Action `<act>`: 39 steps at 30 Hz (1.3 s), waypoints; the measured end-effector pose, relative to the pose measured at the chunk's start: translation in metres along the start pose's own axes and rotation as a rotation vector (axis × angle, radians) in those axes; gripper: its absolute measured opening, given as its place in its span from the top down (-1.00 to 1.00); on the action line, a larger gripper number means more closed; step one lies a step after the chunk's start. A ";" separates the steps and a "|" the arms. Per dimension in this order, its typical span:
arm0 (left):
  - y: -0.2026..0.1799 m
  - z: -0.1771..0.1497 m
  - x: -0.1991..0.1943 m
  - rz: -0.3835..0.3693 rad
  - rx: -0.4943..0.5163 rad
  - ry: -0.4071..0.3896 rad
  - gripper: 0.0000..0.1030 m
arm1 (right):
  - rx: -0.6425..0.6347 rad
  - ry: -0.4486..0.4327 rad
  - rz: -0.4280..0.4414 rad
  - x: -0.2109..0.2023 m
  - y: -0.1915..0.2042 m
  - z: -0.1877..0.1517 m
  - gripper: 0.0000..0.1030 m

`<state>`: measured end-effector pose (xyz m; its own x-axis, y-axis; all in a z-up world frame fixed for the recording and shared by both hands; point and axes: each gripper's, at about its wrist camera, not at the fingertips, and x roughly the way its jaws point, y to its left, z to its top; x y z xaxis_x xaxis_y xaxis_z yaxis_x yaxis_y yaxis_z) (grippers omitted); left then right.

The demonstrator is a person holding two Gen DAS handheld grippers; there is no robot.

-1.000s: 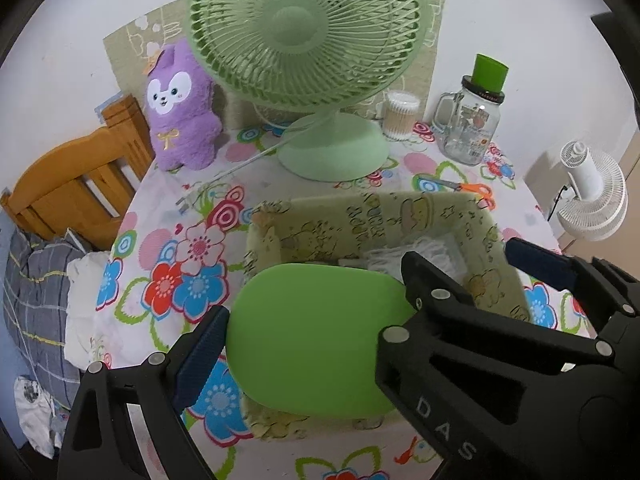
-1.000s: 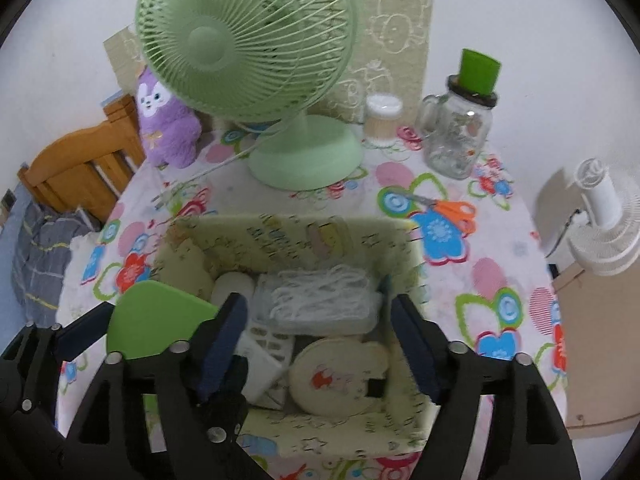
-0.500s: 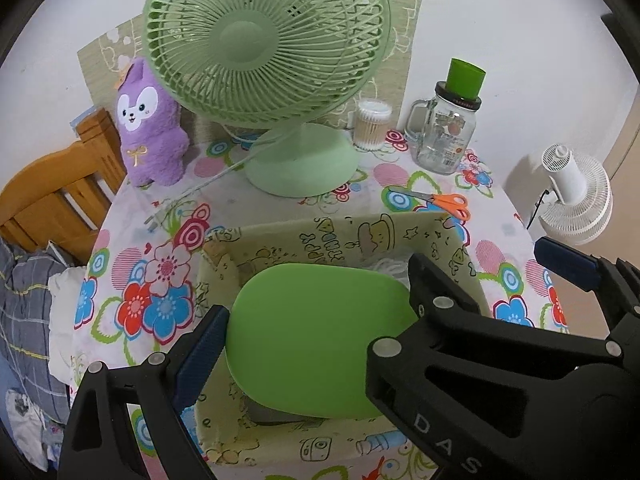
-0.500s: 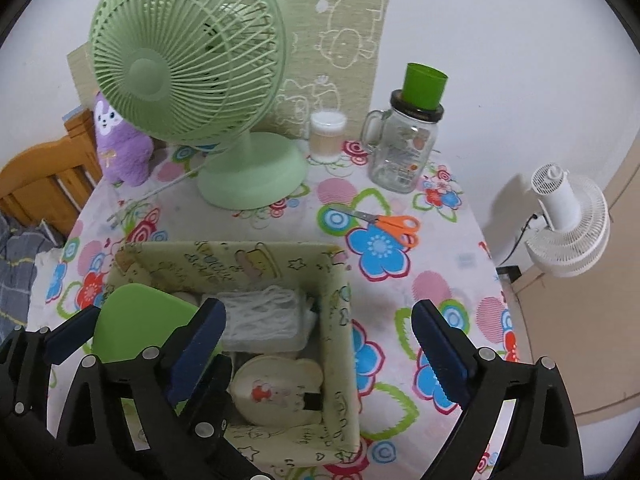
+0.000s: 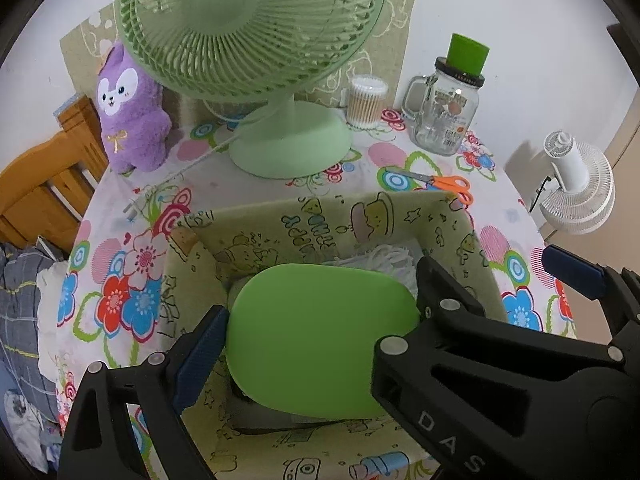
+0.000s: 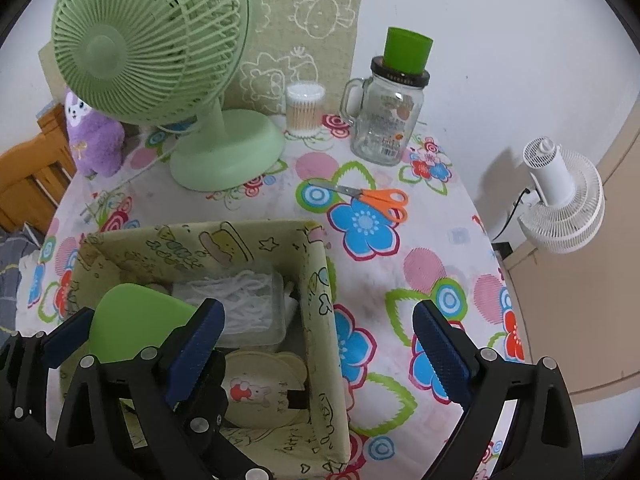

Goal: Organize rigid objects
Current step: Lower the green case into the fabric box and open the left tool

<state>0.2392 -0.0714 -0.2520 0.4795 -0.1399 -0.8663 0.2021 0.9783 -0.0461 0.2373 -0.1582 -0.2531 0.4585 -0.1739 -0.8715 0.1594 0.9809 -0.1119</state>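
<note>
My left gripper (image 5: 320, 320) is shut on a flat green oval lid (image 5: 320, 344), which it holds tilted down inside the cartoon-print fabric box (image 5: 280, 232). Only its left blue pad (image 5: 200, 352) shows; the right gripper's black frame covers the other side. My right gripper (image 6: 320, 344) stands wide open astride the box's right wall (image 6: 320, 280), one finger inside and one over the tablecloth, with nothing gripped. In the box lie a clear case of white string (image 6: 244, 300) and a cream round piece with a rabbit picture (image 6: 260, 392).
On the flowered tablecloth behind the box stand a green desk fan (image 6: 144, 40), a purple plush (image 6: 92, 136), a cotton-swab tub (image 6: 305, 110) and a glass jar with a green cup (image 6: 390, 120). Orange scissors (image 6: 372, 200) lie nearby. A white fan (image 6: 560, 208) stands past the right edge, a wooden chair (image 5: 40, 188) to the left.
The right gripper's jaws spread wide and shifted right, so they now straddle the box's right wall. The left gripper carried the green lid forward and down into the box.
</note>
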 end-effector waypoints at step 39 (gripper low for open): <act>0.004 -0.027 -0.045 0.063 0.006 -0.010 -0.92 | 0.001 -0.036 0.060 -0.049 0.001 -0.027 -0.88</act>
<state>0.1952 -0.0574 -0.2268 0.5003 -0.0793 -0.8622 0.1765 0.9842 0.0118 0.1917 -0.1467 -0.2237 0.4988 -0.1178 -0.8587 0.1318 0.9895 -0.0592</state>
